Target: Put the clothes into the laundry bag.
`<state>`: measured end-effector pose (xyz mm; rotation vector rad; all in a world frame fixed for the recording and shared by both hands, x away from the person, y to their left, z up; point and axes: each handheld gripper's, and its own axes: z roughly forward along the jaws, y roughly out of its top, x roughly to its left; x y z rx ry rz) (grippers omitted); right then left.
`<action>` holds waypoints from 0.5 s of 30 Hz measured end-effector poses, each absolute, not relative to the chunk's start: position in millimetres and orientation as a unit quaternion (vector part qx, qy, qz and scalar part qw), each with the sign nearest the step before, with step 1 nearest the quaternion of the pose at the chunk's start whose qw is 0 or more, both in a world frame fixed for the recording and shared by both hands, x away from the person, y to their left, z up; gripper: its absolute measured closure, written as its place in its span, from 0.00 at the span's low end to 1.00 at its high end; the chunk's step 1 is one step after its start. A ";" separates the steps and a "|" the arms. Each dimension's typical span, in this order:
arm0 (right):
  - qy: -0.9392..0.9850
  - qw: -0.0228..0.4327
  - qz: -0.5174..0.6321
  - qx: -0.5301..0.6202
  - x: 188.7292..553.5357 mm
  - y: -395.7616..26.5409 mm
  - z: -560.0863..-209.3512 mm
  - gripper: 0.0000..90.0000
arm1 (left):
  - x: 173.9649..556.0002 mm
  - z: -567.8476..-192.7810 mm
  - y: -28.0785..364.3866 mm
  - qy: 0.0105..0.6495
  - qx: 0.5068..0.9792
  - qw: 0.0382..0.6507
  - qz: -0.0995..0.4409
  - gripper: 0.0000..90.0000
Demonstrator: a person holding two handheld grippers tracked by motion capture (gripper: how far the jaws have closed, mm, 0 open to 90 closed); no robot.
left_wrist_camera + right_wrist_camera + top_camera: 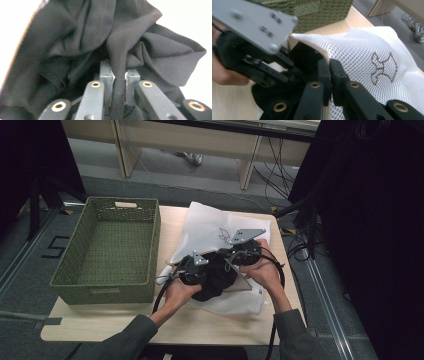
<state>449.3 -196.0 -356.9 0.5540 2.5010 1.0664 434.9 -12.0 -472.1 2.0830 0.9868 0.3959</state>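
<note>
Black cloth (82, 45) bunched, no clear axis

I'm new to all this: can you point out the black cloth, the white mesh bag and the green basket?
black cloth (75, 47): left gripper view, on its creased folds.
mesh bag (362, 50): right gripper view, on the netting beside the emblem.
basket (65, 265): high view, on its left wall.
</note>
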 end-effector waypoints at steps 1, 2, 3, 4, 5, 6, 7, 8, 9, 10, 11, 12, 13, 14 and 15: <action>0.885 0.183 0.379 0.197 449.9 -196.9 -358.0 0.99 | 432.5 -475.7 -14.0 0.381 0.826 0.386 0.156 0.82; 0.885 0.182 0.379 0.199 451.0 -198.7 -359.6 0.99 | 430.1 -476.6 -14.3 0.376 0.829 0.382 0.161 0.77; 0.886 0.179 0.376 0.205 451.0 -199.9 -360.2 0.99 | 426.0 -477.1 -13.4 0.372 0.832 0.378 0.160 0.73; 0.886 0.178 0.375 0.205 452.1 -201.2 -361.0 0.99 | 423.8 -476.7 -12.8 0.373 0.832 0.380 0.159 0.68; 0.886 0.179 0.376 0.205 452.2 -201.4 -361.1 0.99 | 421.7 -475.4 -11.6 0.368 0.835 0.379 0.153 0.65; 0.885 0.181 0.376 0.206 452.0 -201.1 -361.2 0.99 | 418.8 -473.3 -9.9 0.365 0.836 0.380 0.152 0.62; 0.885 0.178 0.375 0.209 451.2 -200.5 -360.7 0.99 | 414.6 -469.6 -7.3 0.364 0.836 0.381 0.153 0.59; 0.886 0.179 0.375 0.206 451.2 -200.2 -360.4 0.99 | 412.1 -467.2 -5.6 0.364 0.836 0.381 0.150 0.52; 0.886 0.180 0.375 0.205 451.1 -200.0 -360.3 0.99 | 409.0 -464.2 -2.7 0.363 0.839 0.380 0.143 0.47; 0.886 0.181 0.376 0.204 451.1 -199.9 -360.2 0.99 | 403.7 -460.3 1.8 0.356 0.842 0.380 0.138 0.43; 0.885 0.181 0.376 0.207 450.7 -199.8 -360.3 0.99 | 400.1 -458.9 3.8 0.358 0.840 0.383 0.136 0.39; 0.885 0.179 0.375 0.209 450.6 -199.9 -360.2 0.99 | 395.3 -456.8 7.1 0.358 0.842 0.382 0.133 0.36; 0.885 0.179 0.375 0.209 450.5 -200.0 -360.1 0.99 | 389.4 -455.8 11.2 0.355 0.844 0.380 0.130 0.34; 0.885 0.180 0.376 0.207 450.7 -200.2 -359.9 0.99 | 385.3 -456.4 14.5 0.351 0.848 0.378 0.126 0.33; 0.885 0.181 0.377 0.207 450.7 -200.3 -359.7 0.99 | 382.1 -457.4 16.6 0.351 0.848 0.376 0.127 0.33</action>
